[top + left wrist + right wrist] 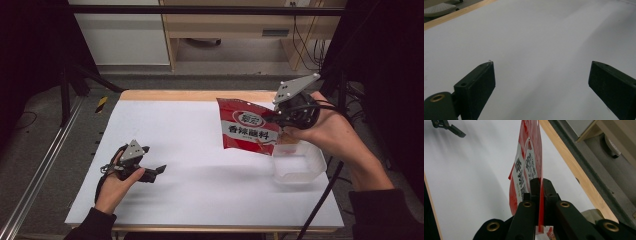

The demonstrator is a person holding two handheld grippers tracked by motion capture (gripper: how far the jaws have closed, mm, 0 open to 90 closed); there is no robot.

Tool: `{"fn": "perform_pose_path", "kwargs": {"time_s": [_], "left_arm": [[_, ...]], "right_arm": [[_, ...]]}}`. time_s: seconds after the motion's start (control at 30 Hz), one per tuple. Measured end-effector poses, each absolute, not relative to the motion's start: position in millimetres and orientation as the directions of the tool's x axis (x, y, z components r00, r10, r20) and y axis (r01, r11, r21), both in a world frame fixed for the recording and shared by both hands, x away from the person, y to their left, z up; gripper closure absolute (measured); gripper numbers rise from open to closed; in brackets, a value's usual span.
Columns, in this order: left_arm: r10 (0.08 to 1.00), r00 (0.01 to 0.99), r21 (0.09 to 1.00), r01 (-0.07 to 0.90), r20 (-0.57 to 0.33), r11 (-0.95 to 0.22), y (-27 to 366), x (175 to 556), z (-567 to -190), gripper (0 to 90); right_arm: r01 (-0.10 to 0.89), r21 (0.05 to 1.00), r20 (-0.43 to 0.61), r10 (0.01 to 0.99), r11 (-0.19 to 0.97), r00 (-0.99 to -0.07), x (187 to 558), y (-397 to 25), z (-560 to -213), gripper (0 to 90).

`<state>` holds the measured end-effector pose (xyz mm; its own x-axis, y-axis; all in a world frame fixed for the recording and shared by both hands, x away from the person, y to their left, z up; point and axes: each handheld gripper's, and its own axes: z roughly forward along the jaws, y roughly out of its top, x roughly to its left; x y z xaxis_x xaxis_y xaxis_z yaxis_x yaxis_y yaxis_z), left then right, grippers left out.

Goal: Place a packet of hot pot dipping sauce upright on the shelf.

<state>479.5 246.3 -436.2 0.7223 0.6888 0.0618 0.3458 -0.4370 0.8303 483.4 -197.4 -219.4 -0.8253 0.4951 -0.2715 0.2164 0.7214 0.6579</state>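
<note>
Above the clear container (298,164) at the table's right, the right gripper (280,116) pinches the red seasoning packet (246,127) by its edge, apparently for emptying, while the left gripper (159,170) rests spread, idle.

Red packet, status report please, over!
Right gripper shut on red packet, held above clear tub. Left gripper open, on table. Nothing blocking.

Worktop (200,190) was white-surfaced with a wooden edge along the far side. A clear plastic container (299,165) sat directly on it near the right edge. The left tongs (155,171) rested low at its left-front area.
</note>
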Motion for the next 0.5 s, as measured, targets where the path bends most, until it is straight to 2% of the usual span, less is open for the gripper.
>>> {"fn": "perform_pose_path", "kwargs": {"time_s": [0.5], "left_arm": [[0.696,0.716,0.832,0.351,0.058,-0.430,249.1,479.7,-436.9,7.0]], "right_arm": [[0.234,0.694,-0.284,0.558,0.680,-0.779,475.2,-234.5,-207.0,90.0]]}}
